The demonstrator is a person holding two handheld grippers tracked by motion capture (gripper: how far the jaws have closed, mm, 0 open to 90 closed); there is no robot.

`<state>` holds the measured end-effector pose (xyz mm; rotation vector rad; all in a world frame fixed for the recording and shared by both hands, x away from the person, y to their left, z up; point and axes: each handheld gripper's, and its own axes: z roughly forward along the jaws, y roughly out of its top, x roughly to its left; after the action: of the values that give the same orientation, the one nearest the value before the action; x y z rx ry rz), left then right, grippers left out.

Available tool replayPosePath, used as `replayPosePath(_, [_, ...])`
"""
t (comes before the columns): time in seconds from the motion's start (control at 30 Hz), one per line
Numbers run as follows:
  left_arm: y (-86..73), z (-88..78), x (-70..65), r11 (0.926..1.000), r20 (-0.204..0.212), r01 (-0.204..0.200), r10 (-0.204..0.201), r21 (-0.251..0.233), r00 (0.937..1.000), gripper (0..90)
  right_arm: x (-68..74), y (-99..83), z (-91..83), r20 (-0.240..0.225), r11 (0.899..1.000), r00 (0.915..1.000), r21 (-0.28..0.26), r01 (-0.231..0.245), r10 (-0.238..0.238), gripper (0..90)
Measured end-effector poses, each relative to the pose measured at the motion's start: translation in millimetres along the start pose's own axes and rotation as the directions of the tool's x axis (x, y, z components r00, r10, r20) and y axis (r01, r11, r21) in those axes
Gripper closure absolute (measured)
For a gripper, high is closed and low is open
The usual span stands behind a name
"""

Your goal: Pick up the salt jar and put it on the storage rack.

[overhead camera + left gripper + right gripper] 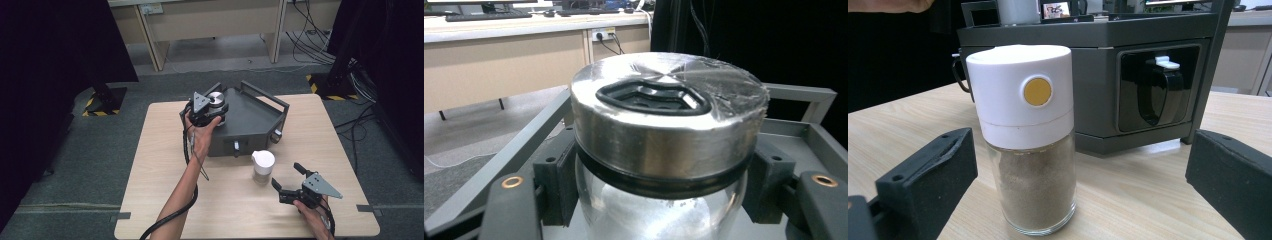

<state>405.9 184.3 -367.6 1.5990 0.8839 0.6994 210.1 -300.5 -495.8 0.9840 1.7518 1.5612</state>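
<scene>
The left claw is clamped on a glass jar with a steel lid, its black pads pressing the glass just under the lid's dark rim. In the high view that left claw sits at centre, holding the jar over the near left corner of the dark grey metal rack. The right claw, at lower right, stands apart — nothing between its jaws.

Handling, as I judge it: the jar is stiff and breakable, its glass smooth and likely slippery, so the hold below the lid's lip is the sensible place; the lip stops it sliding down. The metal lid adds weight on top, so it should stay upright.

Nearer the right claw, a spice jar with a white cap stands on the desk, brown powder inside — light, rigid, best taken around the glass body under the cap. Behind it the rack's front carries a black hook-like fitting.

No brand, label or readable writing shows; the white cap bears a plain yellow dot.
</scene>
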Motion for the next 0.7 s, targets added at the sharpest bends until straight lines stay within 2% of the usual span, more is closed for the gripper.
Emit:
replayPosePath(0.1, [-3.0,3.6,2.0,0.9999,0.003,-0.011,0.011,-0.005,0.9999,30.7,-0.1,0.0,0.1,-0.001,1.0,1.0,0.0,-0.001,0.001,0.2])
replayPosePath(0.17, [-4.7,4.9,-0.2,1.0,-0.013,0.0,0.0,-0.001,0.9999,30.7,-0.2,-0.1,0.1,-0.001,1.0,1.0,0.0,-0.001,0.001,0.2])
replayPosePath(0.27, [-5.3,6.3,-1.4,0.9998,-0.024,-0.015,0.015,0.009,0.9996,30.7,-0.3,0.0,-0.1,-0.002,1.0,1.0,-0.001,-0.002,0.002,0.2])
replayPosePath(0.37, [-7.1,6.5,-0.9,0.9999,-0.03,-0.004,0.005,0.012,0.9995,30.6,-0.5,0.0,-0.2,-0.003,1.0,1.0,-0.003,-0.002,0.002,0.2])
replayPosePath(0.5, [-9.0,6.9,-0.9,0.9997,-0.031,-0.017,0.017,0.016,0.9994,30.6,-0.2,0.0,-0.1,-0.003,1.0,1.0,-0.001,-0.002,0.002,0.2])
replayPosePath(0.7, [-7.6,7.0,-3.0,0.9997,-0.04,-0.012,0.012,0.022,0.9991,30.5,0.2,0.0,0.0,-0.004,1.0,1.0,-0.001,-0.002,0.002,0.2])
